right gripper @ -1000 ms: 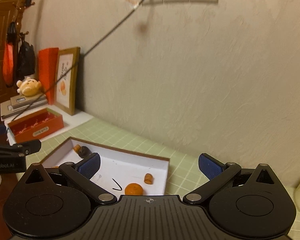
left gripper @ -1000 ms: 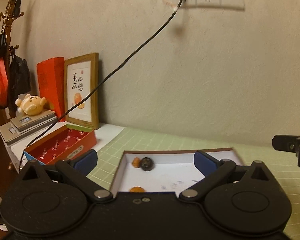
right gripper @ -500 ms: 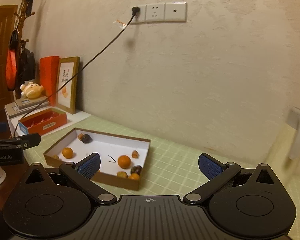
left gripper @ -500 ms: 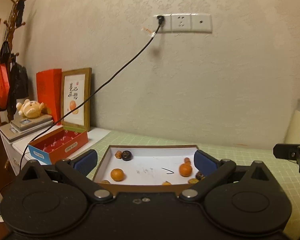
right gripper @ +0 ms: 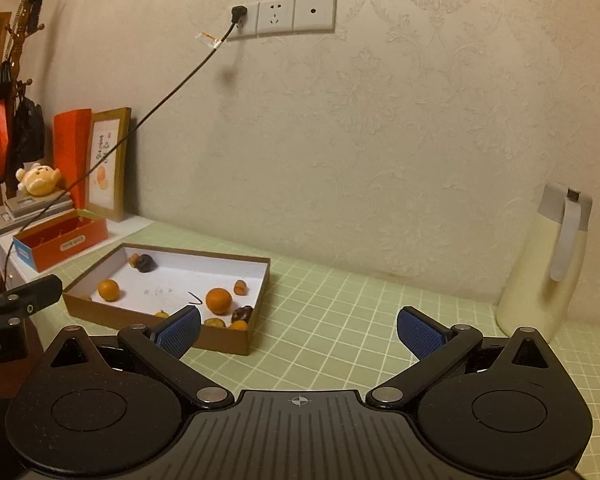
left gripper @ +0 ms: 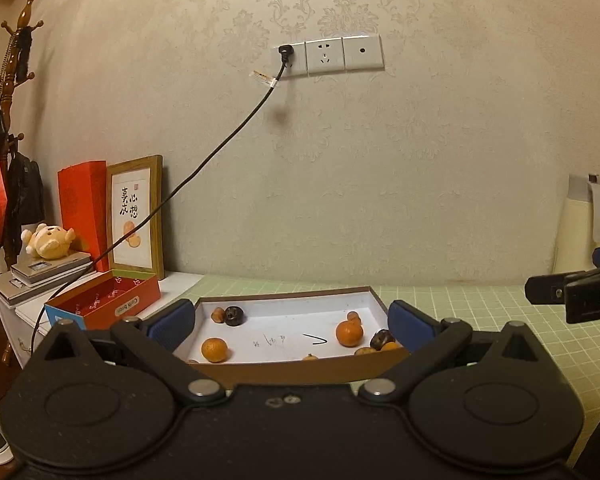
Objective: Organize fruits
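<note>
A shallow brown box with a white floor (left gripper: 284, 368) (right gripper: 156, 314) lies on the green grid mat. It holds two oranges (left gripper: 214, 350) (left gripper: 349, 333) (right gripper: 219, 300) (right gripper: 108, 290), a dark round fruit (left gripper: 234, 315) (right gripper: 144, 263) and several small brown fruits. My left gripper (left gripper: 292, 322) is open and empty, just in front of the box. My right gripper (right gripper: 299, 330) is open and empty, to the right of the box and above the mat.
A red open box (left gripper: 104, 300) (right gripper: 60, 240), a framed picture (left gripper: 136, 216), a plush toy (left gripper: 48, 240) and a scale stand at the left. A cream flask (right gripper: 548, 264) stands at the right by the wall. A black cable (left gripper: 204, 168) hangs from the wall socket.
Both grippers have pulled back and away from the box, so the whole box and more of the wall and flask now show. Both stay open.
</note>
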Action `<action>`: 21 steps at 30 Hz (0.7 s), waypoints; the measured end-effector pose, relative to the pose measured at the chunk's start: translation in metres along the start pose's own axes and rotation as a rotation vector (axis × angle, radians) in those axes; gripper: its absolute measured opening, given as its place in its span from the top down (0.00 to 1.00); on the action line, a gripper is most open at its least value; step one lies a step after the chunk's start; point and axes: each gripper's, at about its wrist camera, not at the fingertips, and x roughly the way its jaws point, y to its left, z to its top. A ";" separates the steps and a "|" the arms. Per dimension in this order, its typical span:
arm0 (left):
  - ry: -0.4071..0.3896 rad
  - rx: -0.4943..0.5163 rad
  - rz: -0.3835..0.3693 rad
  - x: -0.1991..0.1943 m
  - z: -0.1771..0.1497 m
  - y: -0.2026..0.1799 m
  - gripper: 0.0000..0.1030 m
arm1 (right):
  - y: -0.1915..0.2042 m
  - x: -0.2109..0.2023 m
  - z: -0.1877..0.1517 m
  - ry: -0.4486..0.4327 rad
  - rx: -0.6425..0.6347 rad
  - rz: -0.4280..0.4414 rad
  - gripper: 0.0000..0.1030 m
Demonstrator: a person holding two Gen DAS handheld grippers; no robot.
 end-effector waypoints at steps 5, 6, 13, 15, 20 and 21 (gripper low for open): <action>0.016 -0.041 -0.009 0.005 -0.003 0.004 0.06 | 0.004 0.006 -0.001 0.010 -0.013 0.000 0.00; 0.016 -0.043 -0.010 0.005 -0.004 0.004 0.06 | 0.005 0.006 -0.002 0.014 -0.018 -0.002 0.00; 0.010 -0.027 -0.004 0.003 -0.004 0.005 0.06 | 0.000 0.010 -0.002 0.019 0.012 0.004 0.00; 0.010 -0.030 -0.001 0.003 -0.005 0.006 0.06 | 0.000 0.011 -0.001 0.021 0.017 0.009 0.00; 0.006 -0.020 0.010 0.002 -0.004 0.005 0.06 | 0.003 0.010 -0.002 0.019 0.014 0.012 0.00; 0.006 -0.018 0.010 0.002 -0.004 0.005 0.06 | 0.003 0.011 -0.002 0.019 0.013 0.013 0.00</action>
